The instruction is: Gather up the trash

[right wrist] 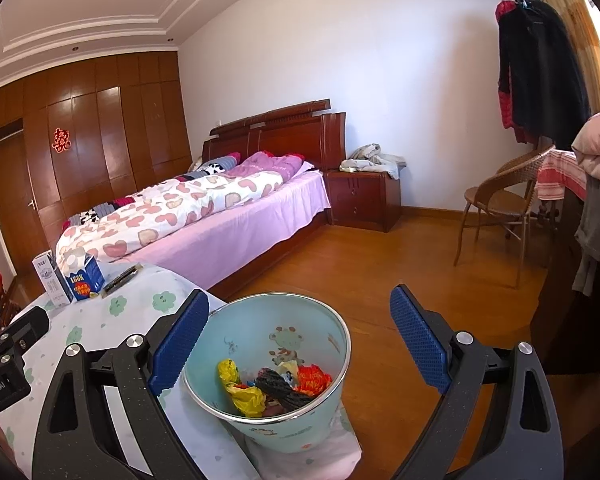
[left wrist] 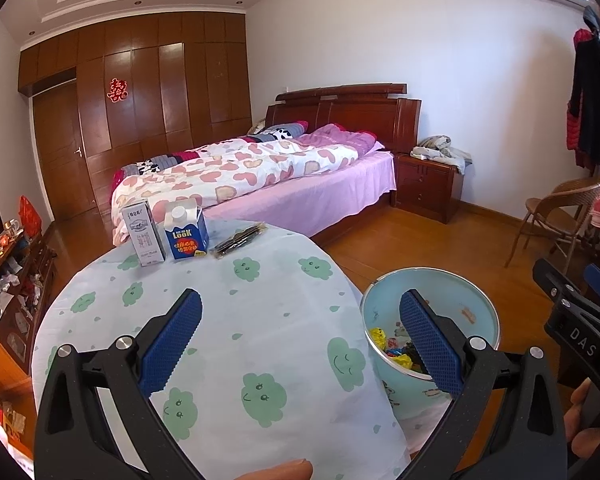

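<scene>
A light blue trash bin [right wrist: 300, 360] stands beside the table's right edge and holds crumpled yellow, red and dark trash [right wrist: 276, 388]. It also shows in the left wrist view [left wrist: 460, 300]. On the table's far side stand a grey carton [left wrist: 144, 236] and a blue LOOK carton [left wrist: 186, 234], with a dark wrapper [left wrist: 240, 238] lying beside them. My left gripper [left wrist: 300, 340] is open and empty above the table. My right gripper [right wrist: 300, 340] is open and empty over the bin.
The table [left wrist: 240, 320] has a white cloth with green cloud prints. A bed [left wrist: 260, 172], a nightstand [left wrist: 428, 184] and a wicker chair [left wrist: 560, 216] stand behind on the wood floor. A cluttered cabinet [left wrist: 12, 280] is at left.
</scene>
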